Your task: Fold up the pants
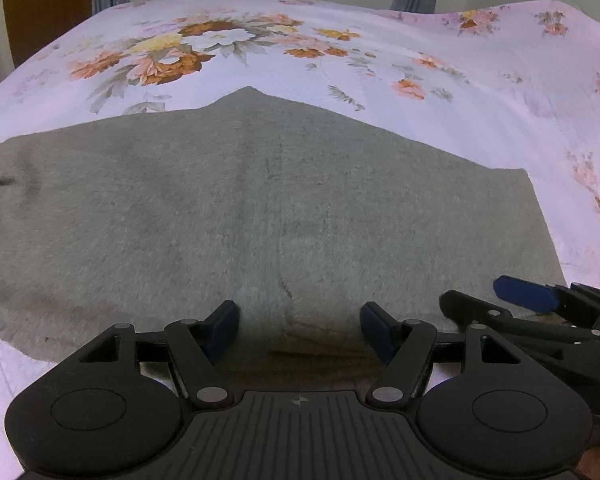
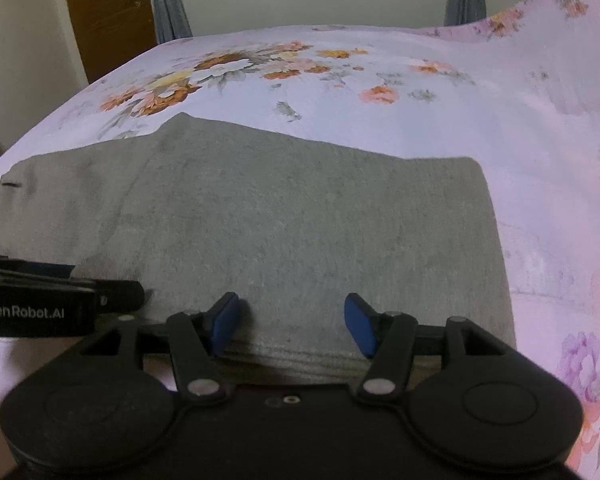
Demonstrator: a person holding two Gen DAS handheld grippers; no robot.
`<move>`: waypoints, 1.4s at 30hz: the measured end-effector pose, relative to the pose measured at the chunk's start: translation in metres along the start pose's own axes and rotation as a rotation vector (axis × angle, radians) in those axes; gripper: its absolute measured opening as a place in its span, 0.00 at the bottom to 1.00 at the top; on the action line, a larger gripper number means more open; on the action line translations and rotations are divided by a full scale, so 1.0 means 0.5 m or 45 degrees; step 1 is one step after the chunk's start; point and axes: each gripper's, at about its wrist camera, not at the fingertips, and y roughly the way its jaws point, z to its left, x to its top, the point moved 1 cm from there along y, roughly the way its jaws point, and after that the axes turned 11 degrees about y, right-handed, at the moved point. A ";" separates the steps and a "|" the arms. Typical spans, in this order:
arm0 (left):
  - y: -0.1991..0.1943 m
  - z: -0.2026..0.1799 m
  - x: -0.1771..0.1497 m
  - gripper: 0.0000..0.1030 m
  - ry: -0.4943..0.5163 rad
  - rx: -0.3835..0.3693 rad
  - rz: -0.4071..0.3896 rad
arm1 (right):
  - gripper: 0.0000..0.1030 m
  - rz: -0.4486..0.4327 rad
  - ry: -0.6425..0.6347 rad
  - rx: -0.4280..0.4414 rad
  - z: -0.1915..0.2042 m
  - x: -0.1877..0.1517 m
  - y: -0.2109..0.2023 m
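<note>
One grey pants (image 1: 228,208); two gripper units, left gripper (image 1: 299,330), right gripper (image 2: 290,326), apparently spread.

Your left gripper (image 1: 299,330) sits spread wide over the near edge of the grey pants (image 1: 236,208). They're lying flat on the floral bedsheet (image 1: 380,60), with your right gripper (image 1: 512,300) just beside.

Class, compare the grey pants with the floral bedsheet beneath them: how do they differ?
The pants are plain grey; the bedsheet is pale pink with printed flowers. The pants look fuzzy and thick, the bedsheet smooth and thin. The pants cover only part of the wider bedsheet. Both lie flat.
</note>
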 end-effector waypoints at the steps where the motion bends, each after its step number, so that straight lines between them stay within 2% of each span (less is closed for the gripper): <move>1: -0.002 0.001 -0.001 0.66 -0.002 -0.002 -0.001 | 0.57 0.001 0.005 0.001 0.000 -0.002 -0.004; 9: -0.015 0.008 -0.007 0.67 -0.018 -0.008 -0.008 | 0.57 0.012 0.007 0.001 0.007 0.004 -0.022; 13: -0.032 0.011 -0.006 0.67 -0.017 0.008 -0.035 | 0.57 -0.060 0.037 -0.005 0.000 0.011 -0.045; 16: -0.044 0.016 -0.005 0.67 -0.013 0.021 -0.055 | 0.57 -0.084 0.038 -0.068 -0.018 0.016 -0.044; 19: -0.027 0.023 -0.010 0.67 -0.003 0.023 -0.015 | 0.58 -0.018 0.040 -0.097 -0.033 0.006 -0.022; 21: -0.026 0.024 -0.012 0.67 -0.010 0.020 -0.015 | 0.58 -0.015 0.038 -0.095 -0.035 0.002 -0.019; 25: -0.047 0.027 -0.011 0.67 -0.024 0.015 -0.031 | 0.58 -0.049 0.060 -0.048 -0.025 0.011 -0.042; 27: -0.057 0.036 -0.013 0.67 -0.034 0.020 -0.040 | 0.62 -0.068 0.046 -0.033 -0.016 0.013 -0.050; 30: -0.069 0.063 -0.020 0.67 -0.084 0.022 -0.037 | 0.63 -0.038 0.046 -0.013 -0.008 0.007 -0.042; 37: -0.091 0.133 -0.035 0.67 -0.146 0.088 -0.032 | 0.61 -0.040 0.019 0.060 0.042 0.015 -0.036; 42: -0.078 0.166 -0.032 0.67 -0.185 0.137 -0.031 | 0.61 -0.040 -0.021 0.095 0.086 0.022 -0.024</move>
